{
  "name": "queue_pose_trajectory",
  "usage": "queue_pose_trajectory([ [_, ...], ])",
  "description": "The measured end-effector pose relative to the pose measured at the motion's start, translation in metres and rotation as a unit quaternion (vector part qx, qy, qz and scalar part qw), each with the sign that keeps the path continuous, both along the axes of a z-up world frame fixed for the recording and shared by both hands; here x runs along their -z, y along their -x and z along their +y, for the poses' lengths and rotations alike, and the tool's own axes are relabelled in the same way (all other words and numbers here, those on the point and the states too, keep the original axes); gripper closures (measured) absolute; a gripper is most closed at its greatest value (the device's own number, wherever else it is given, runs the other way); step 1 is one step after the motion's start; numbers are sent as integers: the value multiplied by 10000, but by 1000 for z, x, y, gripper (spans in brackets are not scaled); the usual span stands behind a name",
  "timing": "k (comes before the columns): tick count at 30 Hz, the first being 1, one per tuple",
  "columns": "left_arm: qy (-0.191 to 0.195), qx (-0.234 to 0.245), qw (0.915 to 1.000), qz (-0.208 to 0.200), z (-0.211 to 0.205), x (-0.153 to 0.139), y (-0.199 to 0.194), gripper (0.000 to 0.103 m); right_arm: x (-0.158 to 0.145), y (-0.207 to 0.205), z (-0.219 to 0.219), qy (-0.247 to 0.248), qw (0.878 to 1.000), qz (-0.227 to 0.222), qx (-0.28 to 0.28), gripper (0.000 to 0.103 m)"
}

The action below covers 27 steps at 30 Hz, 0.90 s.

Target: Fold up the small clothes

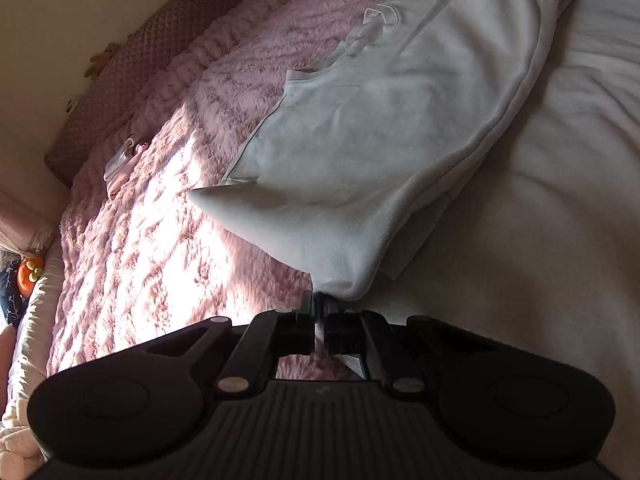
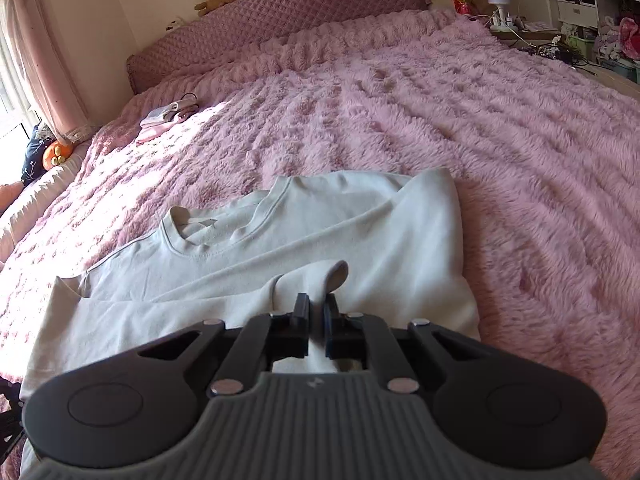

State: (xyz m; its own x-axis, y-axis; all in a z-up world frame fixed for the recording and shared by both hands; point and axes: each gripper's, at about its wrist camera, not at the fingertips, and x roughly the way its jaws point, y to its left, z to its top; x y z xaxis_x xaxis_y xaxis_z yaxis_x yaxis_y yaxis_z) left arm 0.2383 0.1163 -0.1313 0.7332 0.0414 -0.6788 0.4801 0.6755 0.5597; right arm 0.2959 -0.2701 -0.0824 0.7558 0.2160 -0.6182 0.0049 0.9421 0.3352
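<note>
A white T-shirt [image 1: 380,140] lies spread on a fluffy pink blanket [image 1: 160,220]. In the left wrist view my left gripper [image 1: 320,302] is shut on a bunched corner of the shirt, and the cloth rises from that pinch in a taut cone. In the right wrist view the T-shirt [image 2: 280,240] shows its neckline toward the left. My right gripper [image 2: 318,306] is shut on a raised fold of the shirt near its lower edge, and the fold stands up between the fingers [image 2: 301,308].
A small stack of folded pale clothes [image 2: 168,116] sits far left near the quilted headboard [image 2: 280,20]. The pink blanket [image 2: 460,128] stretches wide to the right. A cream sheet [image 1: 540,260] lies beside the shirt. A cluttered nightstand [image 2: 520,26] stands at the far right.
</note>
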Motion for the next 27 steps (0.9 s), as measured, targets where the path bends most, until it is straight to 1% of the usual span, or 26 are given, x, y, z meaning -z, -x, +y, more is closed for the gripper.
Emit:
queue_pose_trajectory([
  [3, 459, -513, 9975, -162, 12, -11, 1, 100, -28, 12, -9, -39, 9989, -452, 129, 102],
  [4, 773, -795, 9937, -163, 16, -14, 2, 100, -34, 16, -13, 26, 9984, -528, 202, 102],
  [5, 955, -971, 9906, -152, 18, -14, 2, 100, -34, 17, -17, 76, 9983, -518, 246, 102],
  [6, 1053, -1115, 9881, -123, 18, -12, 3, 100, -31, 18, -21, 109, 9985, -457, 271, 102],
  [9, 1194, -1463, 9820, -66, 15, -4, 3, 103, -4, 16, -31, 222, 9989, 36, 416, 102],
  [11, 1286, -1724, 9766, 53, 18, -1, 3, 103, 22, 19, -36, 321, 9975, 359, 518, 102],
  [13, 1416, -1876, 9719, 98, 23, 0, 4, 103, 38, 25, -39, 292, 9968, 466, 580, 102],
  [14, 1439, -1865, 9718, 88, 25, -1, 6, 103, 42, 29, -39, 248, 9967, 465, 621, 102],
  [16, 1396, -1813, 9735, 4, 27, -5, 11, 103, 44, 30, -40, 170, 9960, 532, 694, 101],
  [17, 1390, -1734, 9750, -61, 26, -9, 13, 103, 43, 31, -42, 79, 9959, 535, 728, 97],
  [18, 1311, -1644, 9775, -155, 24, -11, 14, 102, 42, 31, -44, -16, 9958, 549, 739, 86],
  [19, 1191, -1509, 9811, -209, 20, -13, 15, 100, 39, 32, -46, -226, 9954, 591, 718, 71],
  [20, 1066, -1381, 9843, -249, 16, -13, 13, 93, 38, 33, -47, -342, 9951, 588, 716, 66],
  [21, 913, -1246, 9876, -282, 12, -12, 12, 91, 35, 36, -48, -471, 9947, 576, 704, 61],
  [24, 391, -855, 9951, -317, -3, -2, 4, 90, 28, 44, -44, -457, 9953, 595, 604, 60],
  [26, 57, -659, 9971, -363, -11, 6, -1, 83, 27, 51, -41, -431, 9957, 622, 536, 60],
  [27, -84, -583, 9975, -378, -14, 10, -3, 83, 28, 53, -40, -407, 9958, 637, 515, 59],
])
